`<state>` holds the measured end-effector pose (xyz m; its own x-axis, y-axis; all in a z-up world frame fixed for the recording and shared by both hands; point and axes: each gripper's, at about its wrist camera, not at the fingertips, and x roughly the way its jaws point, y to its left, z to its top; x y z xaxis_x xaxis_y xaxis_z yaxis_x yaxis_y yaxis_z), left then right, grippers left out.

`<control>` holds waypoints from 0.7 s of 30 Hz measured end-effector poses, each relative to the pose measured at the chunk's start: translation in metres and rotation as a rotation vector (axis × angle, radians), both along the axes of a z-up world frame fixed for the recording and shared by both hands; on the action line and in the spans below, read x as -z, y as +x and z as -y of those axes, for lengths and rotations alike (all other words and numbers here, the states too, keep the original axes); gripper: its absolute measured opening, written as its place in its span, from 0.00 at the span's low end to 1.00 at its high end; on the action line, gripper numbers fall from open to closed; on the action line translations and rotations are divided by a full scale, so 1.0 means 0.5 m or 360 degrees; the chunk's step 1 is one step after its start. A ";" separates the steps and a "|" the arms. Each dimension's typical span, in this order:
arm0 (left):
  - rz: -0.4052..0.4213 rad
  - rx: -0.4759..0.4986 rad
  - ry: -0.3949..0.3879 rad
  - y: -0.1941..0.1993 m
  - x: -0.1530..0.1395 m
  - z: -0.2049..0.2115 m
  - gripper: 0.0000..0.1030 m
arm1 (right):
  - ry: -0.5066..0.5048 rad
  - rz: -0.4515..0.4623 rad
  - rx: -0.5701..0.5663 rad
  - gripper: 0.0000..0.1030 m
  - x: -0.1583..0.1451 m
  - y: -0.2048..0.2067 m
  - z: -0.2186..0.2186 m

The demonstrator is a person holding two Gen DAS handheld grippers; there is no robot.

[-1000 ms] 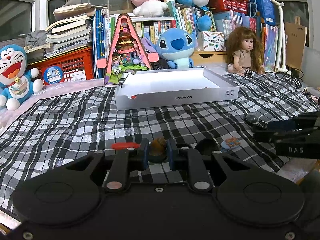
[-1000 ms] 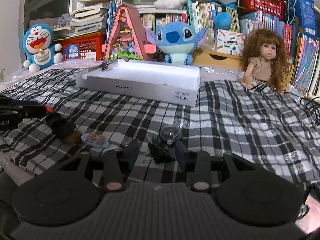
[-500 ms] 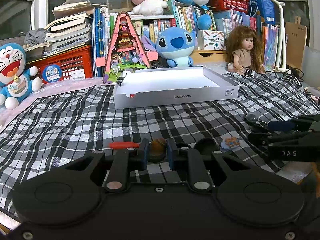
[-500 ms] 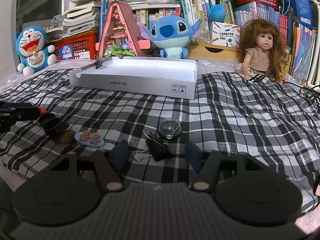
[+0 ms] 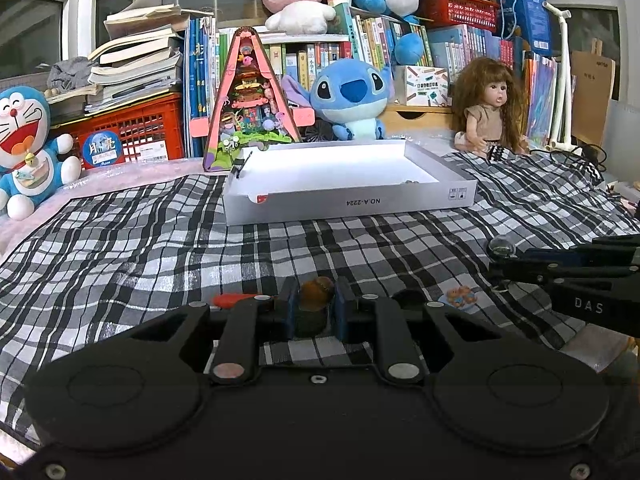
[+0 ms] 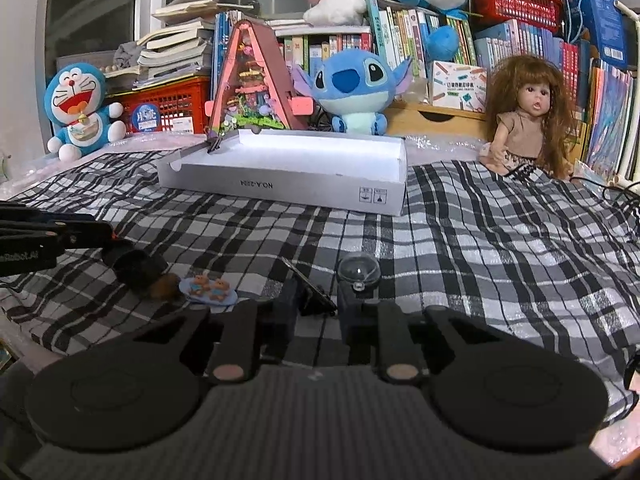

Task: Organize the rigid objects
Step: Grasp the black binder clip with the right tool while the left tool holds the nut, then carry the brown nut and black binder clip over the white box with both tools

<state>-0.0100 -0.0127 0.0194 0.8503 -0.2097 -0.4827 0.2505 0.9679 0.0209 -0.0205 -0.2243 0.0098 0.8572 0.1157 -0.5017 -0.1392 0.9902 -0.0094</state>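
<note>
My left gripper (image 5: pixel 314 304) is shut on a small brown figurine (image 5: pixel 316 292), held low over the plaid cloth. My right gripper (image 6: pixel 316 300) is shut on a black binder clip (image 6: pixel 314 292), just above the cloth. A clear dome (image 6: pixel 358 272) lies beside its right finger. A blue sticker with two bears (image 6: pixel 210 289) lies left of it, also seen in the left view (image 5: pixel 460 295). A shallow white box (image 5: pixel 344 184) stands open further back, also in the right view (image 6: pixel 288 172). A red item (image 5: pixel 232 299) lies by my left gripper.
Plush toys, a doll (image 6: pixel 528 120), a pink triangular toy house (image 5: pixel 250 108), red crates and bookshelves line the back. A binder clip (image 5: pixel 238 166) sits on the box's left rim. The left gripper's body (image 6: pixel 48 236) shows at the left edge of the right view.
My right gripper opened wide around the binder clip, then closed on it and lifted it slightly. My left gripper stayed shut on the brown figurine and barely moved.
</note>
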 end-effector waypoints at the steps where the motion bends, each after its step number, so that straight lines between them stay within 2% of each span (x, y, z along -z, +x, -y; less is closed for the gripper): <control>1: 0.0003 0.0000 -0.0002 0.002 -0.003 0.001 0.17 | 0.0001 0.0005 -0.0004 0.23 -0.003 0.000 -0.001; 8: 0.0019 -0.0003 -0.0012 0.010 -0.013 0.000 0.17 | 0.0012 0.0012 -0.0042 0.23 -0.015 0.003 -0.008; 11: 0.0015 0.0000 -0.0008 0.011 -0.014 0.001 0.17 | 0.0013 -0.0028 -0.0056 0.32 -0.003 0.009 -0.010; 12: 0.0013 0.0001 -0.0006 0.011 -0.014 0.001 0.17 | 0.0007 -0.0044 -0.0059 0.42 0.003 0.011 -0.010; 13: 0.0012 0.0002 -0.0004 0.010 -0.013 0.000 0.17 | 0.0003 -0.0055 -0.0065 0.46 0.007 0.013 -0.011; 18: 0.0007 -0.0007 -0.0011 0.012 -0.008 -0.001 0.17 | -0.0014 -0.0061 -0.0065 0.56 0.026 0.019 -0.009; 20: 0.0008 -0.0008 -0.0014 0.012 -0.008 -0.001 0.17 | 0.0004 -0.0054 -0.0058 0.55 0.033 0.019 -0.004; 21: 0.0007 -0.0006 -0.0011 0.012 -0.008 -0.002 0.17 | 0.0027 -0.0049 -0.0055 0.38 0.035 0.017 -0.001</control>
<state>-0.0038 -0.0119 0.0233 0.8532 -0.2099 -0.4774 0.2469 0.9689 0.0152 -0.0118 -0.2236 -0.0077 0.8368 0.1536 -0.5255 -0.1730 0.9848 0.0124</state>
